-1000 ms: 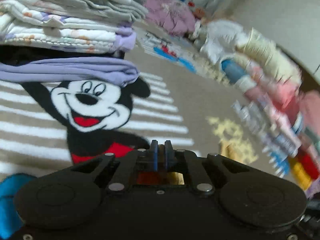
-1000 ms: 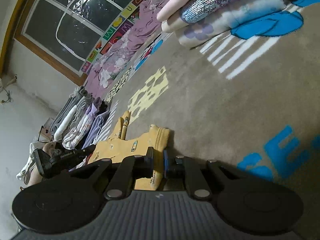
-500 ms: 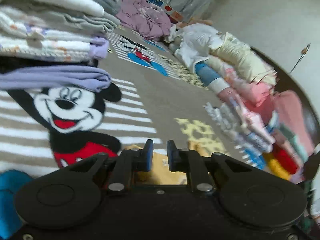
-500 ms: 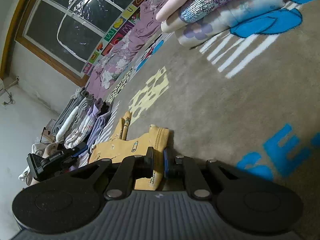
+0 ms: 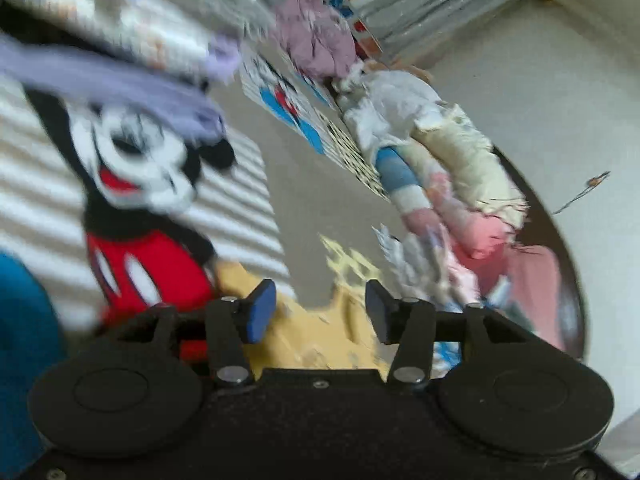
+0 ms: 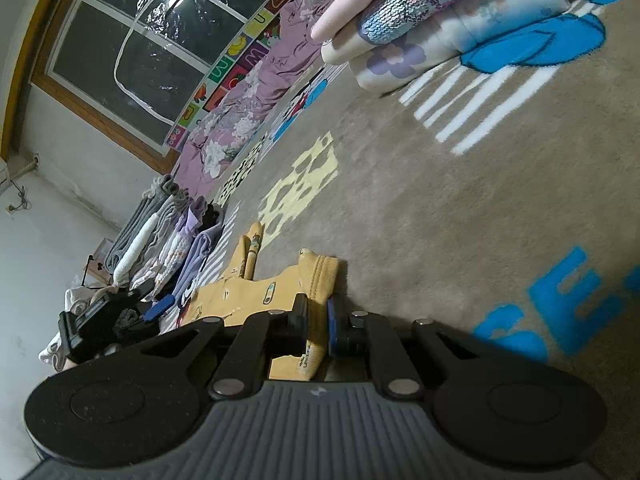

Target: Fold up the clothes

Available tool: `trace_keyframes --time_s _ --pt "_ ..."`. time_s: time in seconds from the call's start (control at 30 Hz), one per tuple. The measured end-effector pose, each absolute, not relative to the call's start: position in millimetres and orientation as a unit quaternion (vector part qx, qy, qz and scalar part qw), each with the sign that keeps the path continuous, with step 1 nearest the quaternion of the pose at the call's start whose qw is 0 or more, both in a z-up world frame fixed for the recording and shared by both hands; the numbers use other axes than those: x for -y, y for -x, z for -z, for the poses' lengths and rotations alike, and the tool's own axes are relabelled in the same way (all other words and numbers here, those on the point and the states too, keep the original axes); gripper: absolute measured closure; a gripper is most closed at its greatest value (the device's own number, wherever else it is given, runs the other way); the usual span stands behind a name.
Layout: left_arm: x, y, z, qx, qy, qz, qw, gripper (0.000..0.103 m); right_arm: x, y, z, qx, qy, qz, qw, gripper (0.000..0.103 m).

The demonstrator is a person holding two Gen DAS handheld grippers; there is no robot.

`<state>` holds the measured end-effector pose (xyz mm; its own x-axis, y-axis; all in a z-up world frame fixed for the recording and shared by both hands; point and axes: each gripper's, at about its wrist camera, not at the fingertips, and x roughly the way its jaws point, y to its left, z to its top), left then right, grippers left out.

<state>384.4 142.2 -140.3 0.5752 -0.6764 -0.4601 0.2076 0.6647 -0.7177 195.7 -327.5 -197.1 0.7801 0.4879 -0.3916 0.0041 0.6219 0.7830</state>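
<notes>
At six o'clock in the left wrist view, the left gripper (image 5: 318, 310) stood spread wide above the yellow garment (image 5: 316, 342), holding nothing, probably lined up to take a fresh hold for a fold. Blur hid finer detail.

Low in the right wrist view, the right gripper (image 6: 317, 322) pinched the yellow garment's ribbed edge, likely anchoring it flat on the carpet (image 6: 440, 208). Folded stacks (image 6: 168, 236) sat at nine o'clock.
</notes>
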Motion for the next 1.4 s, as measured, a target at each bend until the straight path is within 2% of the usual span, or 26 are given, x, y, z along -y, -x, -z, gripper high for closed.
trace_keyframes --time_s 0.07,0.1,0.13,0.17,0.27,0.33,0.37,0.4,0.5,0.67,0.77,0.93,1.0,1.03,1.07,1.1,1.13,1.17,1.27,1.3,1.37,1.4 --pt "-140.1 -383.0 144.6 -0.387 0.319 0.264 0.824 0.066 328.1 -196.3 197.5 -0.3 -0.411 -0.143 0.849 0.092" --pt "-139.0 -382.2 146.7 -0.393 0.323 0.263 0.82 0.063 328.4 -196.6 197.8 -0.3 -0.411 -0.143 0.849 0.092" --pt "-138.0 -381.5 148.9 -0.398 0.327 0.261 0.816 0.054 328.8 -196.8 198.0 -0.3 -0.412 -0.143 0.848 0.092" --pt "-140.1 -380.1 145.0 -0.393 0.338 0.266 0.813 0.048 329.4 -197.0 198.2 -0.3 -0.414 -0.143 0.847 0.092" --pt "-138.5 -373.2 134.8 -0.375 0.354 0.292 0.805 0.043 331.3 -196.6 198.5 -0.298 -0.419 -0.145 0.846 0.091" --pt "-131.1 -370.2 137.9 -0.381 0.364 0.31 0.791 0.034 332.4 -196.1 197.7 -0.293 -0.421 -0.148 0.845 0.089" --pt "-126.9 -369.9 142.8 -0.393 0.35 0.294 0.797 0.034 332.7 -196.0 197.1 -0.291 -0.422 -0.149 0.846 0.088" --pt "-122.8 -369.8 147.8 -0.406 0.335 0.275 0.805 0.039 332.9 -196.2 196.4 -0.29 -0.422 -0.15 0.846 0.088" --pt "-120.9 -356.4 136.2 -0.389 0.338 0.268 0.814 0.038 333.4 -196.8 194.1 -0.285 -0.423 -0.152 0.847 0.083" --pt "-150.8 -304.3 113.7 -0.321 0.421 0.27 0.804 0.035 334.7 -195.3 190.1 -0.271 -0.432 -0.16 0.845 0.065" --pt "-150.3 -282.0 118.7 -0.3 0.466 0.256 0.793 0.032 335.4 -194.8 189.1 -0.265 -0.44 -0.164 0.842 0.058" --pt "-134.4 -283.4 135.2 -0.308 0.491 0.274 0.767 0.031 332.4 -196.7 188.8 -0.267 -0.432 -0.162 0.846 0.056" --pt "-132.1 -294.9 144.7 -0.349 0.465 0.225 0.782 0.029 332.4 -197.2 189.5 -0.266 -0.432 -0.16 0.847 0.057" --pt "-131.2 -300.8 149.6 -0.37 0.451 0.198 0.788 0.056 332.1 -197.8 189.8 -0.266 -0.431 -0.159 0.847 0.057" --pt "-130.3 -306.7 154.5 -0.39 0.435 0.171 0.793 0.065 331.7 -198.4 190.1 -0.266 -0.43 -0.159 0.848 0.057" --pt "-135.7 -308.5 155.2 -0.387 0.458 0.169 0.782 0.056 331.1 -198.7 190.6 -0.267 -0.428 -0.158 0.849 0.057" --pt "-139.9 -310.5 151.2 -0.378 0.475 0.171 0.776 0.039 330.8 -198.7 191.1 -0.267 -0.427 -0.157 0.85 0.057" --pt "-140.7 -313.7 142.5 -0.366 0.471 0.175 0.783 0.034 330.6 -199.0 191.5 -0.266 -0.427 -0.156 0.85 0.057" --pt "-139.1 -330.5 129.5 -0.348 0.469 0.2 0.786 0.028 329.9 -199.9 191.6 -0.266 -0.425 -0.155 0.851 0.057" --pt "-138.0 -337.5 128.1 -0.346 0.473 0.211 0.783 0.023 329.2 -200.3 191.6 -0.267 -0.424 -0.155 0.851 0.057" --pt "-137.8 -338.6 134.3 -0.357 0.456 0.187 0.794 0.023 327.9 -202.2 191.4 -0.268 -0.422 -0.155 0.852 0.057" --pt "-137.8 -338.7 137.7 -0.363 0.446 0.173 0.799 0.028 327.5 -203.2 191.4 -0.269 -0.421 -0.156 0.852 0.057"
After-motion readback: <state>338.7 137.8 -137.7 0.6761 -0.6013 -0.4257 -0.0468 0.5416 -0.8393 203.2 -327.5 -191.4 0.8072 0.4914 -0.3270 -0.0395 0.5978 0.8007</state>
